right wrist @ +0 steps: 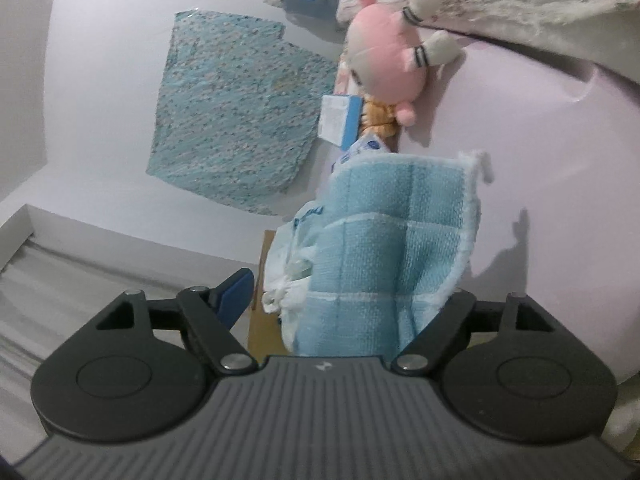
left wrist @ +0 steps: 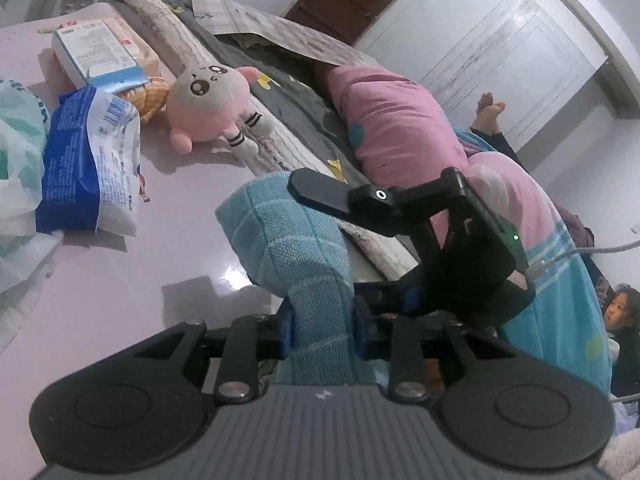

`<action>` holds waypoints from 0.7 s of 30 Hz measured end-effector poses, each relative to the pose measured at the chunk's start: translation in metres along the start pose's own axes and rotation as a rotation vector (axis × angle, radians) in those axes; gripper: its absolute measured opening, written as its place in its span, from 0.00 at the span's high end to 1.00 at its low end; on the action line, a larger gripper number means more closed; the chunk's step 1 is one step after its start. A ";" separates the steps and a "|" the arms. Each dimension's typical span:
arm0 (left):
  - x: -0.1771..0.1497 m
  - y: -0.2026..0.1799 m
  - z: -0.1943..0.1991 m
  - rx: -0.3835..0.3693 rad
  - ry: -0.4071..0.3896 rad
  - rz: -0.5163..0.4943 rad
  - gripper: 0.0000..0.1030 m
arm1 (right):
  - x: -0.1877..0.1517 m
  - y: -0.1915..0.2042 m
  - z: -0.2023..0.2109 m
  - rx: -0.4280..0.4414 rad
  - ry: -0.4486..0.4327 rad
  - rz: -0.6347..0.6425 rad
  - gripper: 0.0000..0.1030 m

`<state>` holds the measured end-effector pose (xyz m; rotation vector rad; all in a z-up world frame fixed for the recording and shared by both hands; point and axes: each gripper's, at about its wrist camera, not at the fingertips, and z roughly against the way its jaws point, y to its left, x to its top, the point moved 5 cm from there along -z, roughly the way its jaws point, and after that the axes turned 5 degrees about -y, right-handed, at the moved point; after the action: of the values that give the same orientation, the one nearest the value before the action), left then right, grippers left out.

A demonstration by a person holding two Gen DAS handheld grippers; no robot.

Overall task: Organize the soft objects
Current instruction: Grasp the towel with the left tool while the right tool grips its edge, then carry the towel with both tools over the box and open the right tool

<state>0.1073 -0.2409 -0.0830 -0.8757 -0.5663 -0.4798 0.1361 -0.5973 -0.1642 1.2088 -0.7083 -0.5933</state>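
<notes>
Here the blue cloth (left wrist: 296, 240) hangs above the pink tabletop (left wrist: 168, 264), off the surface near the edge that meets the bedding (left wrist: 280, 140). The left gripper (left wrist: 322, 330) is clamped on a bunched fold. The right gripper (right wrist: 348, 304) stands with jaws apart – the cloth lies between them, but whether the pads press on it cannot be told. The cloth is judged light, limp and not fragile – it drapes and folds freely. Take hold at a hemmed corner or edge. The pink plush toy (left wrist: 208, 100) lies toward the far edge.
</notes>
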 end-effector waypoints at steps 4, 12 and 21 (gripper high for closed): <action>0.001 0.002 0.002 0.015 0.001 -0.006 0.53 | -0.002 0.002 -0.002 0.008 0.010 0.018 0.60; 0.002 0.002 0.001 0.054 0.013 -0.028 0.32 | -0.008 -0.001 -0.003 0.046 0.027 -0.011 0.71; -0.003 0.008 -0.009 0.100 0.052 -0.030 0.47 | -0.015 -0.006 -0.003 0.056 0.055 -0.064 0.71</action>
<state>0.1120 -0.2430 -0.0940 -0.7584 -0.5520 -0.4958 0.1287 -0.5860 -0.1732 1.2987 -0.6452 -0.5940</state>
